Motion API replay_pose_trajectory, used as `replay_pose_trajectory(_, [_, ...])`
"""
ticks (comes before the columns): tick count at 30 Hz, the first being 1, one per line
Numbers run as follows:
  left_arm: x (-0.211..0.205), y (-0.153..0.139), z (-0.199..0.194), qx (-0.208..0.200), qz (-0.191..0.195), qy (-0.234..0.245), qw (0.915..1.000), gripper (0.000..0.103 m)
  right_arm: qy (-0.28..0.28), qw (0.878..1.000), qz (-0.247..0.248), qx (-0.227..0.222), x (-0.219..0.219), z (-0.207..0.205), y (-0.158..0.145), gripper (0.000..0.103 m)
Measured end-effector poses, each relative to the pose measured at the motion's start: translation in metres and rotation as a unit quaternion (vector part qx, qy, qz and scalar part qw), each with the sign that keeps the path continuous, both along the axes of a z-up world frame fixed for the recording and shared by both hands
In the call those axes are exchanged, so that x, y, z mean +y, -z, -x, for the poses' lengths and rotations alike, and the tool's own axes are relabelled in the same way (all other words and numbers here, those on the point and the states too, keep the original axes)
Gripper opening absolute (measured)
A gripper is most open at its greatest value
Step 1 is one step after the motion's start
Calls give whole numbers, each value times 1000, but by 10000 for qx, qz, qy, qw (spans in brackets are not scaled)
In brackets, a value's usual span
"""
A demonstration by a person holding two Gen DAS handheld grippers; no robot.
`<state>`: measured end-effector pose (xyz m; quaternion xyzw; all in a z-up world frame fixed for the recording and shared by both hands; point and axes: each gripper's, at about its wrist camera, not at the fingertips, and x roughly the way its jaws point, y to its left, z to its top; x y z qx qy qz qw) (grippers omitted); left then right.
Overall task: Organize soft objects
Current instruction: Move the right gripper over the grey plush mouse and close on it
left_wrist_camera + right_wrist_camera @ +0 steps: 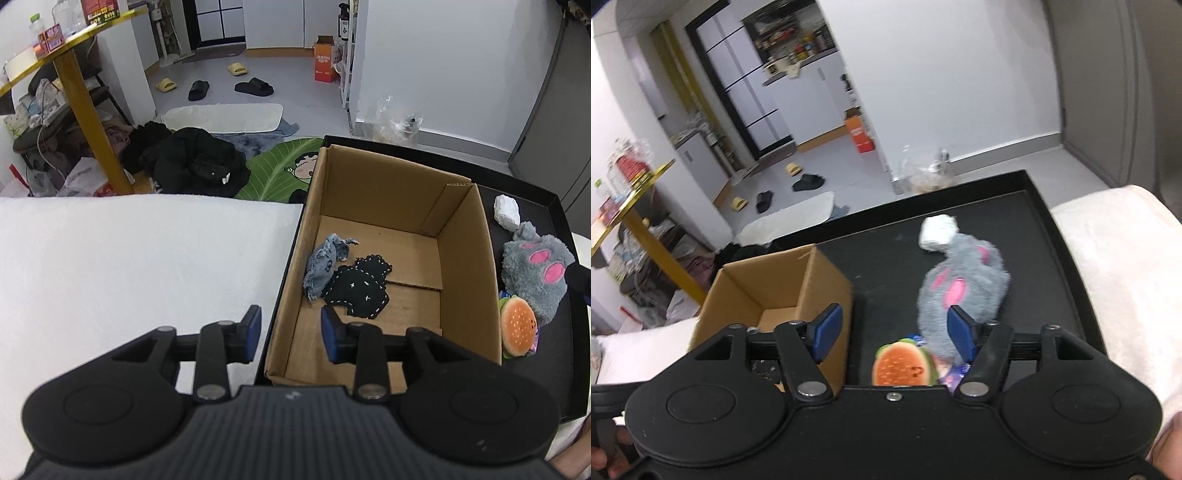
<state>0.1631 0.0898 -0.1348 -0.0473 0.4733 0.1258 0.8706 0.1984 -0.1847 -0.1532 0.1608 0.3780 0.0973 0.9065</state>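
Note:
An open cardboard box point(469, 258) point(827, 280) stands on a black tray point(535, 206) point(1052, 288). On the box floor lie a black stitched fabric piece point(360, 291) and a frayed denim piece point(323, 266). My left gripper point(291, 334) hangs open over the box's near left wall, with nothing between its pads. On the tray to the right of the box lie a grey plush paw with pink pads point(535, 273) point(960, 288), a burger plush point(517, 326) point(905, 365) and a white wad point(506, 212) point(938, 229). My right gripper point(895, 334) is open above the burger plush, its right pad point(962, 332) in front of the paw.
A white padded surface point(129, 266) lies left of the tray and a cream cushion point(1126, 266) to its right. Beyond the tray the floor holds dark clothes point(192, 162), a green leaf mat point(284, 166), slippers and a yellow-legged table point(88, 107). A crumpled plastic bag point(397, 122) sits behind the tray.

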Motion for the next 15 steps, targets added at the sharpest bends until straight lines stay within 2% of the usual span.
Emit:
replay_pose_trajectory(4, [-5,-1,0,-38,-93,117,9999,44,275,9995,-148,-38,-10,2,8,72])
replay_pose_trajectory(8, [-11,-1,-3,-9,-217,168,9996,47,557,9981,-245,-31,-19,0,18,80])
replay_pose_trajectory(15, [-19,3,-10,163,-447,227,9986,52,891,9949,-459,132,-30,-20,39,80])
